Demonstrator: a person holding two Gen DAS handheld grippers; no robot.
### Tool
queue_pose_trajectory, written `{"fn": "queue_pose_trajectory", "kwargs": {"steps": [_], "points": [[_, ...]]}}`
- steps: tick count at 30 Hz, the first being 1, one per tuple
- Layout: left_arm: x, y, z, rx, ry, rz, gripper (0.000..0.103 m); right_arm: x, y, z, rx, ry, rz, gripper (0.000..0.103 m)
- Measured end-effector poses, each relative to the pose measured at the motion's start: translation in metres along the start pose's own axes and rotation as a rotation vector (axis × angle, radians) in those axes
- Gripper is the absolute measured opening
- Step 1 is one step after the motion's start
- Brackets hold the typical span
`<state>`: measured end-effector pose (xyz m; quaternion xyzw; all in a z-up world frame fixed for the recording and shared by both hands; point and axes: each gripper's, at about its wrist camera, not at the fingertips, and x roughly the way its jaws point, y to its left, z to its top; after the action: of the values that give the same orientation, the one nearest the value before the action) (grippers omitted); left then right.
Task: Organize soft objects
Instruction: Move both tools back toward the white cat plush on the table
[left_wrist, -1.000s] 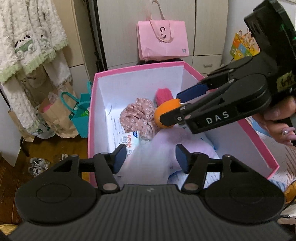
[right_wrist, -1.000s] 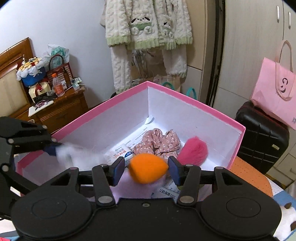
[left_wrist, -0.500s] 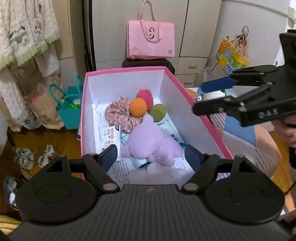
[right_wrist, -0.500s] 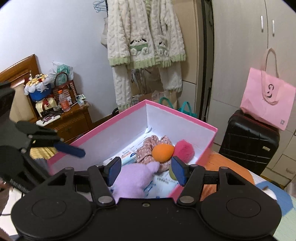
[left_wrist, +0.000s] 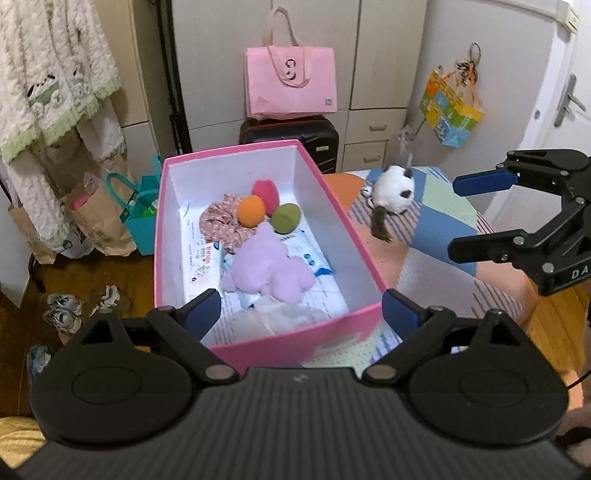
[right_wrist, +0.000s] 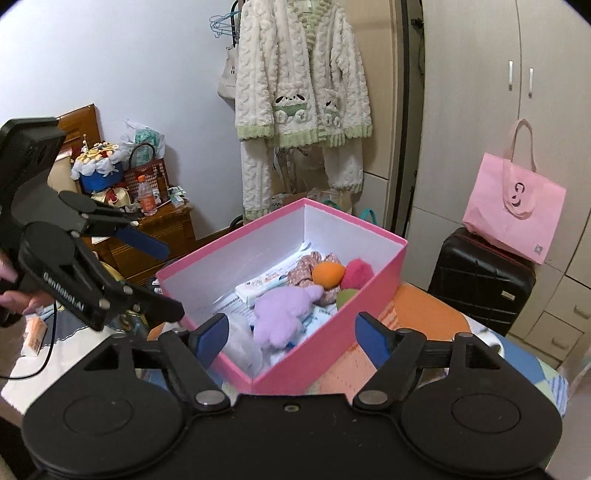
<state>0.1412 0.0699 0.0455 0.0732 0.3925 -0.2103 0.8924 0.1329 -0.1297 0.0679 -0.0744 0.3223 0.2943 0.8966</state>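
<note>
While both claws hang apart and empty, jaws just widened, I see the pink box (left_wrist: 365, 260) ahead of my left claw (left_wrist: 301, 308), right claw (right_wrist: 291, 334) at its near corner; purple plush (left_wrist: 267, 267) and orange ball (left_wrist: 251, 211) lie inside.

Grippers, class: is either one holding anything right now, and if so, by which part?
Neither. The left gripper and right gripper have just been opening, with nothing between their jaws. The toys lie in the pink box.
</note>
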Motion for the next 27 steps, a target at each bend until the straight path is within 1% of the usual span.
{"fn": "queue_pose_trajectory", "kwargs": {"steps": [2,6,9,11,14,19,22,25,27], "points": [[-0.005,-0.011,-0.001,0.026,0.002,-0.003,0.095,-0.009,0.0,-0.008,-0.002,0.002,-0.011,0.08],[-0.014,-0.037,-0.005,0.095,-0.022,-0.01,0.095,-0.025,-0.002,-0.025,-0.002,0.007,-0.035,0.082],[-0.012,-0.055,-0.005,0.108,-0.022,-0.052,0.095,-0.034,-0.005,-0.037,0.002,0.004,-0.043,0.086],[-0.006,-0.066,-0.005,0.108,0.0,-0.072,0.095,-0.037,-0.007,-0.044,0.005,0.006,-0.046,0.086],[0.004,-0.084,-0.003,0.156,0.015,-0.107,0.095,-0.042,-0.013,-0.057,0.003,0.009,-0.064,0.086],[0.025,-0.107,0.005,0.185,0.025,-0.13,0.095,-0.05,-0.025,-0.075,0.018,0.021,-0.102,0.087],[0.038,-0.118,0.011,0.195,0.012,-0.144,0.095,-0.051,-0.036,-0.084,0.022,0.019,-0.125,0.087],[0.052,-0.127,0.018,0.193,-0.007,-0.165,0.095,-0.051,-0.048,-0.092,0.022,-0.003,-0.141,0.087],[0.059,-0.132,0.021,0.197,-0.044,-0.169,0.095,-0.049,-0.056,-0.096,0.026,-0.022,-0.139,0.087]]}}
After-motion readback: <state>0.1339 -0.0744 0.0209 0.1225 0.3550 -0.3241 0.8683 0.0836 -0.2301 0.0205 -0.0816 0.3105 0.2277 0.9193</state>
